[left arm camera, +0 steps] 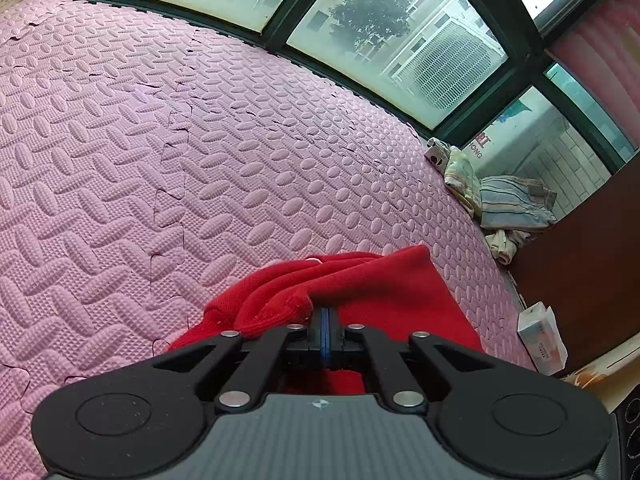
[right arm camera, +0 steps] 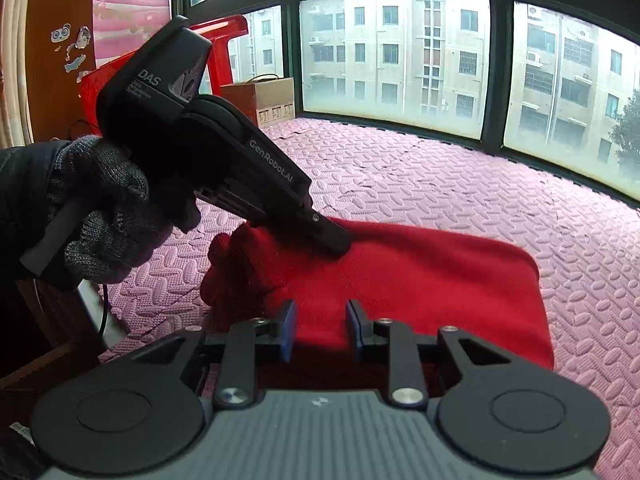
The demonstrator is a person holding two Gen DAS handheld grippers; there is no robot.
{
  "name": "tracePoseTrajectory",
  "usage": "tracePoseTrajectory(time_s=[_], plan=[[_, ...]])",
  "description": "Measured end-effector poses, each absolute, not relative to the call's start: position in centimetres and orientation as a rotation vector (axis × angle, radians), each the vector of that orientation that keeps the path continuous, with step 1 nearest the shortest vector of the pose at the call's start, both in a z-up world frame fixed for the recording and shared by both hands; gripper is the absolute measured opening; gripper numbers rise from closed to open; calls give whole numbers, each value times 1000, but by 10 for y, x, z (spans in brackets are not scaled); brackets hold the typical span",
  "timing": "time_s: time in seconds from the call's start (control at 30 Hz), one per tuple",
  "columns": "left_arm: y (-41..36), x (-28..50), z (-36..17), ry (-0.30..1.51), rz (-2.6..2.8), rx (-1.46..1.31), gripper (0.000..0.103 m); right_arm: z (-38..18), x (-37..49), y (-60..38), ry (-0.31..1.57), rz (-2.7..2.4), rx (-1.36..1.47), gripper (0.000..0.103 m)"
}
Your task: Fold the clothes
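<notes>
A red knit garment (left arm camera: 384, 292) lies partly folded on the pink foam mat (left arm camera: 160, 160). My left gripper (left arm camera: 325, 314) is shut on a bunched fold of the garment. In the right wrist view the same garment (right arm camera: 420, 280) lies flat with its left part bunched, and the left gripper (right arm camera: 338, 246), held by a gloved hand, presses down into it. My right gripper (right arm camera: 320, 330) is open and empty, its blue pads (right arm camera: 288, 330) just above the garment's near edge.
Striped and pale clothes (left arm camera: 508, 200) are piled at the mat's right edge beside a brown cabinet (left arm camera: 580, 264). A small white box (left arm camera: 542, 338) stands near it. A red plastic chair (right arm camera: 224, 48) and a cardboard box (right arm camera: 268, 100) stand by the windows.
</notes>
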State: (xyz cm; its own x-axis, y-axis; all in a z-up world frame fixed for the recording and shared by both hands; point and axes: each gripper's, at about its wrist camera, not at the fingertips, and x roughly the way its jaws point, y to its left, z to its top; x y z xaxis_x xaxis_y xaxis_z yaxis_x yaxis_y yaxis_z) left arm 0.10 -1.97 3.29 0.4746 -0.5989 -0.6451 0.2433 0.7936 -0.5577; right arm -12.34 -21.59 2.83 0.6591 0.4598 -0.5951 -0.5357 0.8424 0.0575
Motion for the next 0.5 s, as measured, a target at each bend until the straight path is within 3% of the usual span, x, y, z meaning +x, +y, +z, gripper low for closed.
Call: tracePoseTrajectory(time_s=[0.17, 0.3, 0.5], plan=[[-20, -2, 34, 934, -530, -408, 2, 34, -131, -222, 600, 568, -114, 27], [-20, -3, 33, 927, -528, -407, 3, 49, -132, -246, 555, 469, -107, 36], [-23, -6, 33, 915, -521, -390, 3, 36, -131, -275, 589, 320, -101, 37]])
